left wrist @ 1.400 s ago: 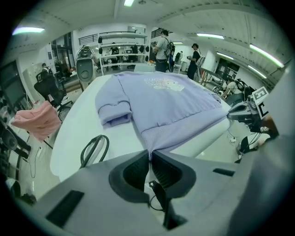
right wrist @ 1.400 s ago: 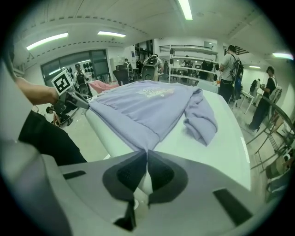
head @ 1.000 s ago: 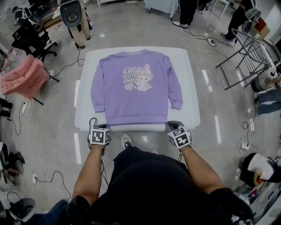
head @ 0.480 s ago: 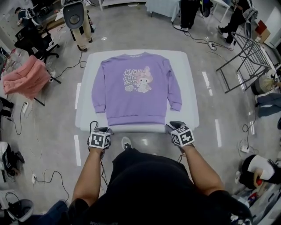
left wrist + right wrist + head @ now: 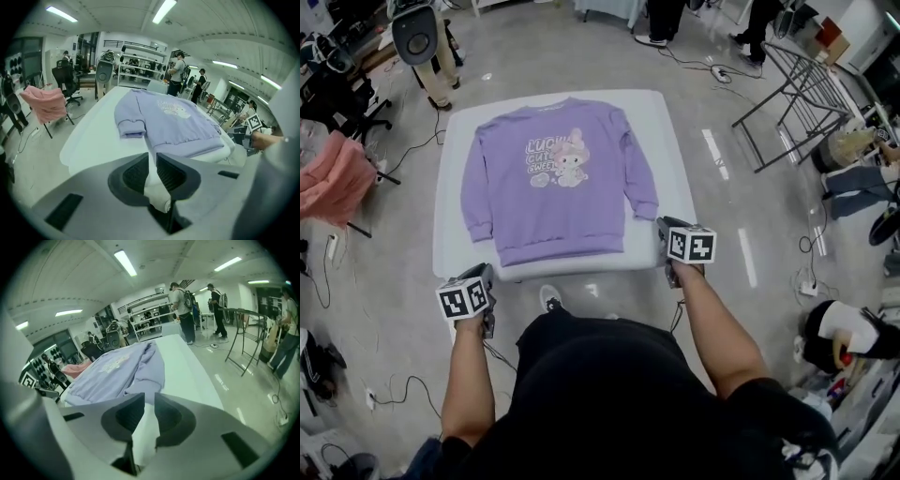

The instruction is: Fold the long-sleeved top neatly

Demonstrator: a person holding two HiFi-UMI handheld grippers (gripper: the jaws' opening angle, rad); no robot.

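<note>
— The purple top (image 5: 553, 178) lies flat on the desk (image 5: 661, 131). Both grippers have just left its near hem.
— Yes. The left gripper (image 5: 483, 275) is slightly parted and empty. The right gripper (image 5: 662, 226), closing on nothing, has moved beside the right sleeve (image 5: 639, 187). Folding probably starts there.

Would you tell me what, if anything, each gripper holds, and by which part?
Nothing: the left gripper is empty, the right gripper is closing on nothing; the sweatshirt lies untouched.
</note>
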